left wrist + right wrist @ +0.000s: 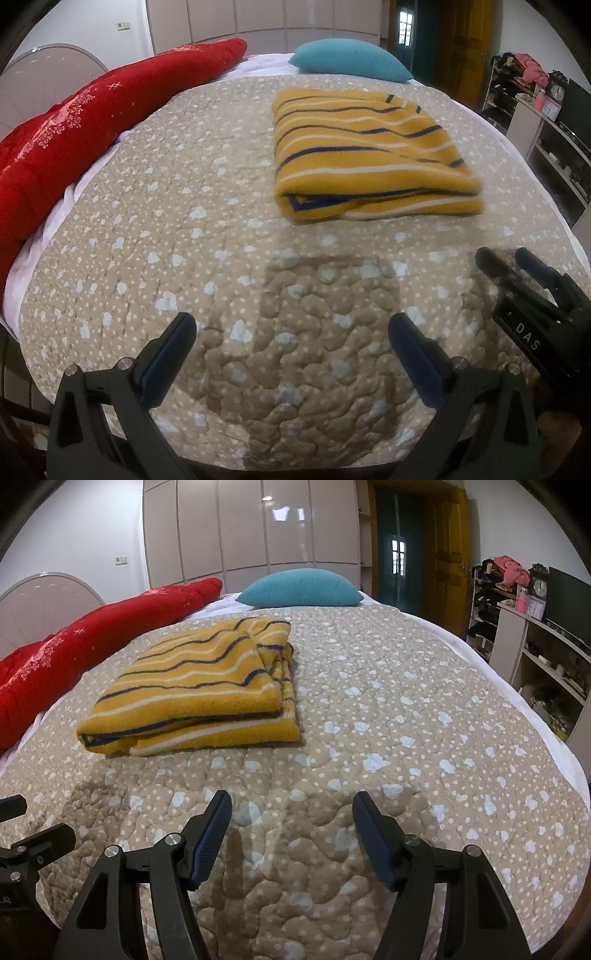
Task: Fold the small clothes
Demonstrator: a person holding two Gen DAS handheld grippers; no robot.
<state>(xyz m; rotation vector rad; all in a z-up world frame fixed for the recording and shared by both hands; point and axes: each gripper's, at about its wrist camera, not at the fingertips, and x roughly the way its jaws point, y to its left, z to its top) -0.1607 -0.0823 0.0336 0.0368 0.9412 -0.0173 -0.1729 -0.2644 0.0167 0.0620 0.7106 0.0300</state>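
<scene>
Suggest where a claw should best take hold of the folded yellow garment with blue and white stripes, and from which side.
Probably the stacked open edges of the folded yellow striped garment, on its right side, coming from the bare quilt beside it. The layers lie exposed there; the near edge is a rounded fold, harder to pinch.

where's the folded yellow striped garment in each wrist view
Left wrist view: the folded yellow striped garment lies right of centre in the upper half, on the beige quilt.
Right wrist view: the garment lies left of centre, mid-height, on the same quilt.
Shared landmark: the teal pillow sits just beyond the garment at the far end of the bed in both views.
</scene>
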